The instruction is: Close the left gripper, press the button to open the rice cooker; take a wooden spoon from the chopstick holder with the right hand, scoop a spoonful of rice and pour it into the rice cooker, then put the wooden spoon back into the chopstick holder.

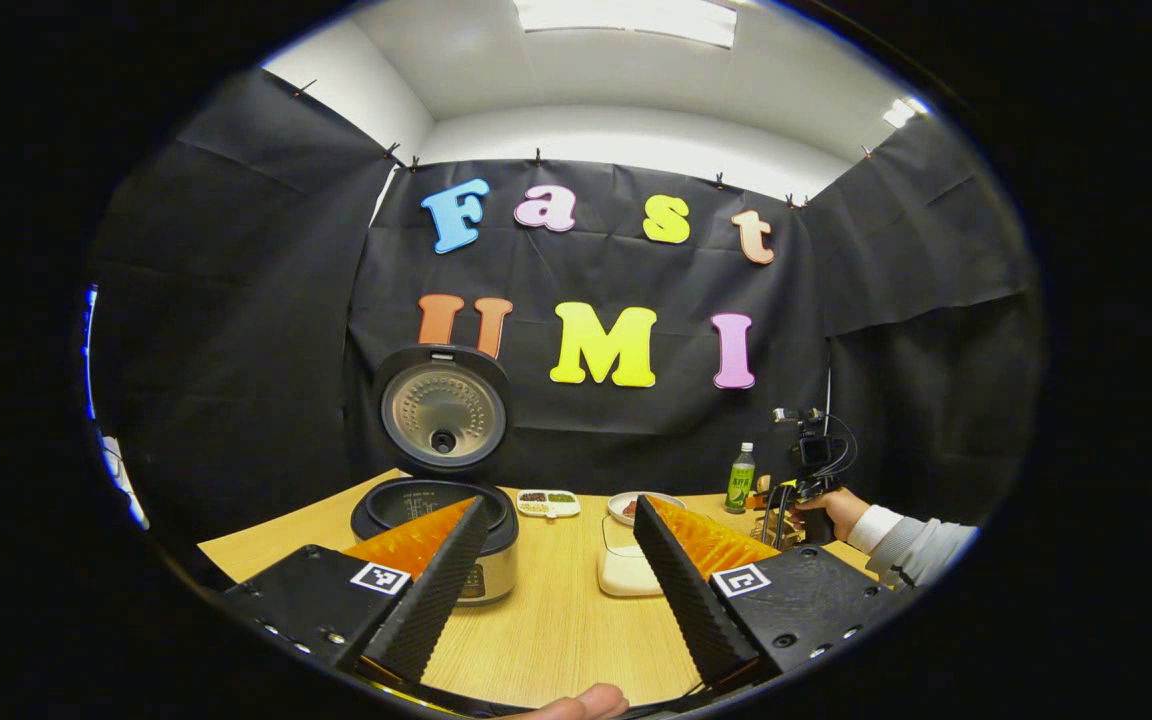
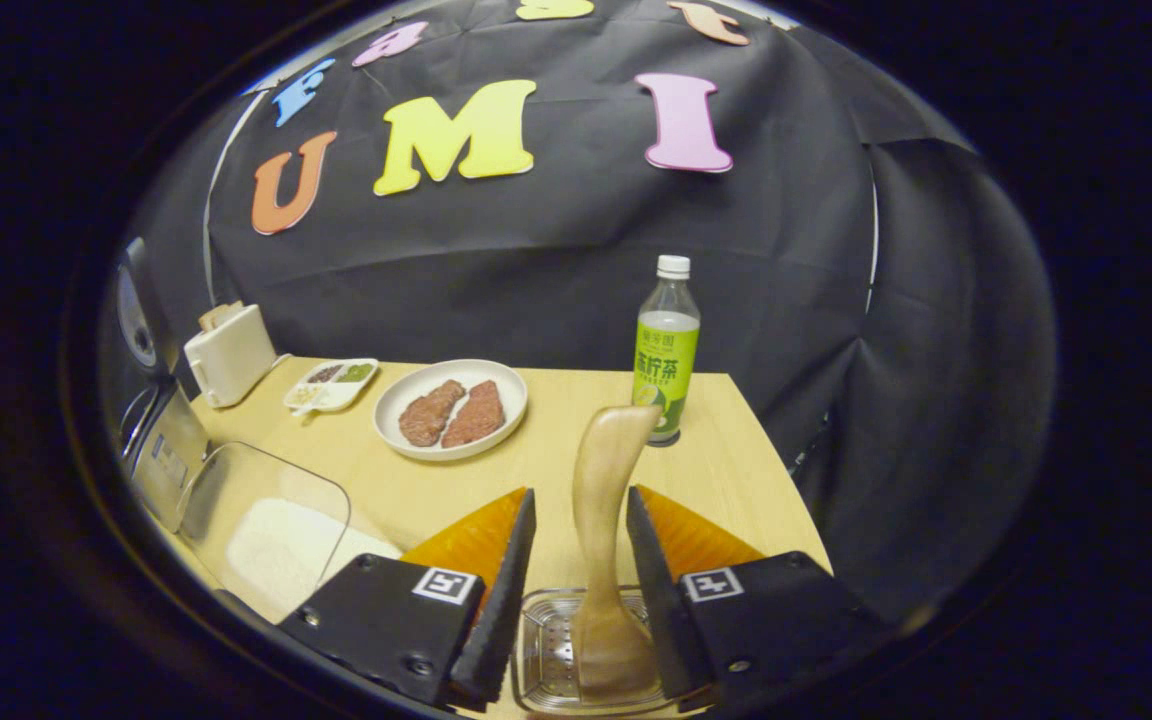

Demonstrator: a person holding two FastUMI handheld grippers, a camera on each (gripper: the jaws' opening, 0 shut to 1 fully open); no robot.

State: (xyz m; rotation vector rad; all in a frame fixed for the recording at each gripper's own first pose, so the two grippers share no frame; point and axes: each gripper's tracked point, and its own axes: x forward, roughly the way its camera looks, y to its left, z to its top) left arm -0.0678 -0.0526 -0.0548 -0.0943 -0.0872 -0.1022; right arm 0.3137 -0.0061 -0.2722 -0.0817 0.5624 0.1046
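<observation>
The rice cooker (image 1: 433,512) stands with its lid (image 1: 444,410) raised, just beyond my left gripper (image 1: 558,508), which is open and holds nothing. A clear box of white rice (image 1: 626,572) sits ahead between its fingers. In the right gripper view the wooden spoon (image 2: 601,500) stands upright in the clear chopstick holder (image 2: 546,655). My right gripper (image 2: 579,495) is open and straddles the spoon's handle, with a gap on the left side. The rice box (image 2: 276,540) lies to its left, the cooker (image 2: 161,450) at the far left edge. A hand holds the right gripper (image 1: 804,480) far right.
A white plate (image 2: 451,408) with two pieces of meat, a small divided dish (image 2: 331,383) and a white box-shaped appliance (image 2: 229,352) stand at the back of the wooden table (image 2: 716,470). A green-labelled bottle (image 2: 666,350) rises just behind the spoon. The table's right edge is close.
</observation>
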